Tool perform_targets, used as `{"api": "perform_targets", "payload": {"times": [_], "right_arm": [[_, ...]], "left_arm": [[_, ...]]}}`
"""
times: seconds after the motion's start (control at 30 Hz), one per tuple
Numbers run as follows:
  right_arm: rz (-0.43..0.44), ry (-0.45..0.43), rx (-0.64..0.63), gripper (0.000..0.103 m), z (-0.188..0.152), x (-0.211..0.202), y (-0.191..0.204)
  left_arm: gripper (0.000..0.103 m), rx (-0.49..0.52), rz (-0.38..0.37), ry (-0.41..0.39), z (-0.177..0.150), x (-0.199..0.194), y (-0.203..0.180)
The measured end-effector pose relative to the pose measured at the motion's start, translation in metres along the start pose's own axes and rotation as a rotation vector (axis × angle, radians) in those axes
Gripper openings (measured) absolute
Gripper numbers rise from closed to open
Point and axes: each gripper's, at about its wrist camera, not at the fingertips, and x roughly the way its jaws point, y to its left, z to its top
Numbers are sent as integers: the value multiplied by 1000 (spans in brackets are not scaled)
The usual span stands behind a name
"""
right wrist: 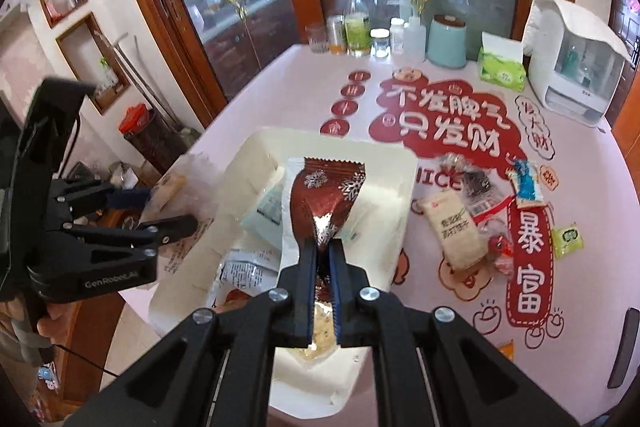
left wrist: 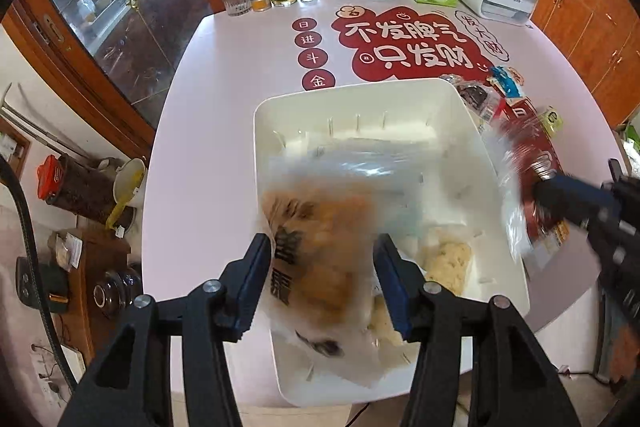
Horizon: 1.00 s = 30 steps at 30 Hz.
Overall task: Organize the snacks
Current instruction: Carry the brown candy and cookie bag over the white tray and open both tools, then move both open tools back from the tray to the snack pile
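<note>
The left gripper's fingers stand apart with an orange packet between them, blurred and seemingly loose; whether the pads touch its film I cannot tell, though they look clear of it. It hangs over the near end of the white bin. The right gripper is clamped tight on the middle of a brown packet, its foil pinched into a waist between the pads, held over the same bin.

Both packets look light and thin, crinkly film around soft or crumbly contents. I judge them slippery at the flat faces and easy to crush. A pinch on the sealed, crimped edge would hold better than one across the filling, and the brown one may fold or swing from its present grip.

Inside the bin lie several pale packets already put away. Beyond it, on the pink table, loose snacks wait: a beige bar, a dark clear-wrapped one, a blue one and a small green one. These are small and flat, so I expect they need a low, edge-on pinch. Farthest off stand bottles, a teal jar and a tissue pack.
</note>
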Motion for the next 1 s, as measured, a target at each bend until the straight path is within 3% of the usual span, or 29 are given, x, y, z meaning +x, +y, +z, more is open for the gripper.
{"api": "perform_targets", "payload": {"times": [0.03,0.07,0.1,0.17,0.23,0.43,1.0], "right_arm": [[-14,11,-13,8,-1,5,5],[-25,13,-19,16,-2,7,8],[-34,19,-20,23,-3,10,11],[-49,18,-10,48,-5,11,14],[-64,0,3,53,-9,8,14],[-97,-2,62,53,-12,3,6],[-166,4,195,53,-25,-15,-44]], "left_arm": [[65,6,-4,-3,1,1,-1],[82,10,-10,-8,3,1,-2],[93,14,-17,-23,4,-1,-3],[94,34,-9,-54,5,-5,-4],[94,56,13,-66,7,-5,-5],[94,95,23,-73,11,-3,-10],[94,165,-70,-75,22,-2,-65]]}}
